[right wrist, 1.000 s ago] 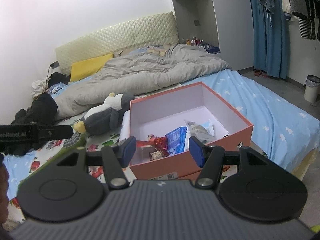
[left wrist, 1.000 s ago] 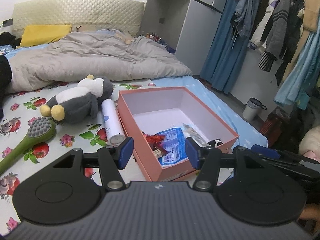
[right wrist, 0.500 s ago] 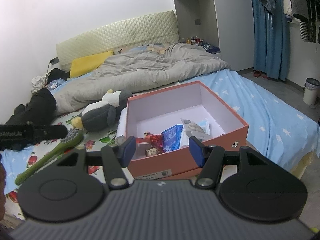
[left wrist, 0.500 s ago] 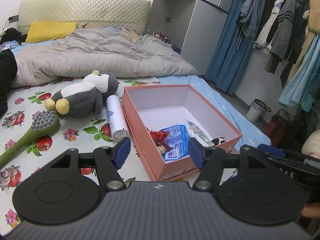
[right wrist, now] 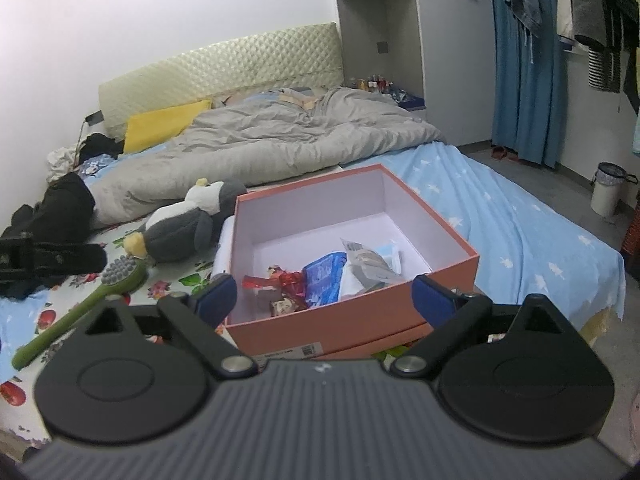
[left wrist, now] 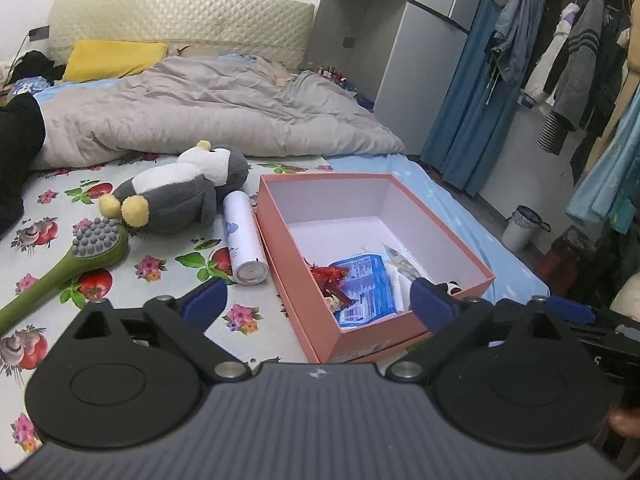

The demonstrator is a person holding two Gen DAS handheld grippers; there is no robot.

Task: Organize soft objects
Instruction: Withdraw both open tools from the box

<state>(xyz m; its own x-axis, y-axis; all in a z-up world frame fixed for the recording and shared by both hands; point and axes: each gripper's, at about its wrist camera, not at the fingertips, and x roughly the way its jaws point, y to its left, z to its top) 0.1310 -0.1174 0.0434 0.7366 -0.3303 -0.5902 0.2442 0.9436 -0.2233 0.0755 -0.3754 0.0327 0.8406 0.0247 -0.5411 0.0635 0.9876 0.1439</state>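
Observation:
A grey and white penguin plush (left wrist: 180,192) (right wrist: 188,224) lies on the flowered sheet, left of an open salmon box (left wrist: 440,236) (right wrist: 360,320). Inside the box sit a blue packet (left wrist: 366,292) (right wrist: 324,276), a red wrapper (left wrist: 328,274) and other small packets. My left gripper (left wrist: 316,304) hovers near the box's front left corner, its jaws opening wide with nothing between them. My right gripper (right wrist: 324,298) hangs before the box's front wall, jaws also opening and not holding anything.
A white cylinder (left wrist: 244,240) lies between plush and box. A green brush (left wrist: 68,264) (right wrist: 88,300) rests at the left. A grey duvet (left wrist: 208,112) and yellow pillow (left wrist: 112,58) fill the back. Clothes hang at right; a small bin (left wrist: 522,228) stands on the floor.
Both grippers' jaws have spread much wider apart. The views have barely shifted; nothing on the bed has moved.

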